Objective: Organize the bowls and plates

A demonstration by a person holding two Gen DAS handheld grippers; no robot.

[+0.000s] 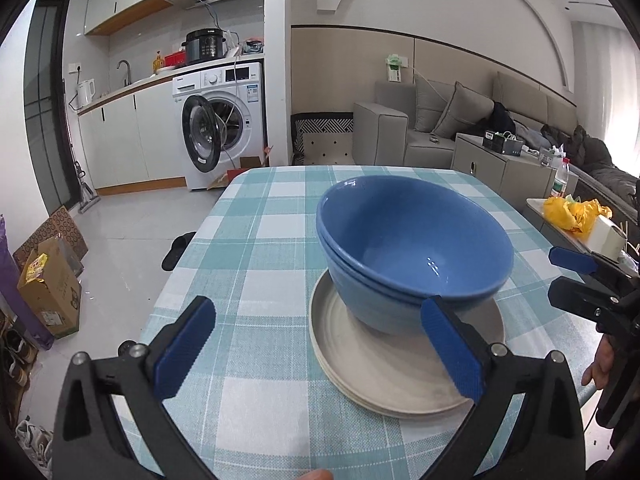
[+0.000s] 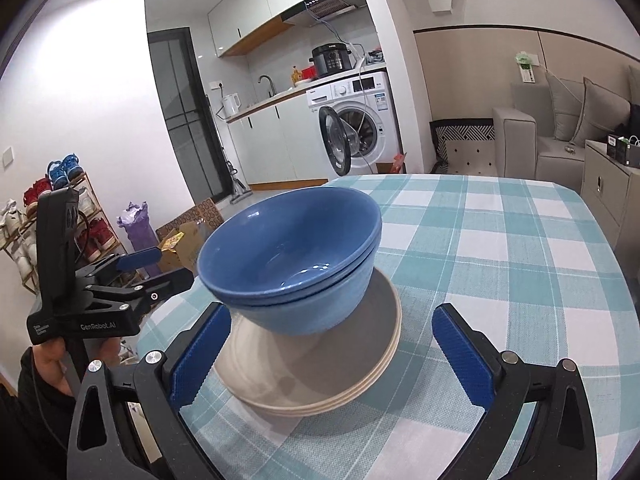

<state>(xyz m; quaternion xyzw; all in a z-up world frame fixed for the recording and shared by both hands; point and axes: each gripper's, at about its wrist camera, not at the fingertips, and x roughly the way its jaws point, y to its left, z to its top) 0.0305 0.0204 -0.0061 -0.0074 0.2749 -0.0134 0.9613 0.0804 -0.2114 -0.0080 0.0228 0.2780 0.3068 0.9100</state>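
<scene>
Bright, even indoor light, small white glints inside the bowls (image 1: 412,248), soft shadow under them on the plates (image 2: 320,364), wall (image 2: 80,60) washed out with purple fringe, strong fisheye bending and black vignette at corners, sharp throughout.

We are seeing 2 nested blue bowls (image 1: 412,248) sitting on stacked beige plates (image 1: 404,364), perhaps 2, on the checked tablecloth (image 1: 256,240). Our left gripper (image 1: 320,344) is standing wide open before them, its right fingertip (image 1: 452,352) overlapping the plates' rim.
</scene>
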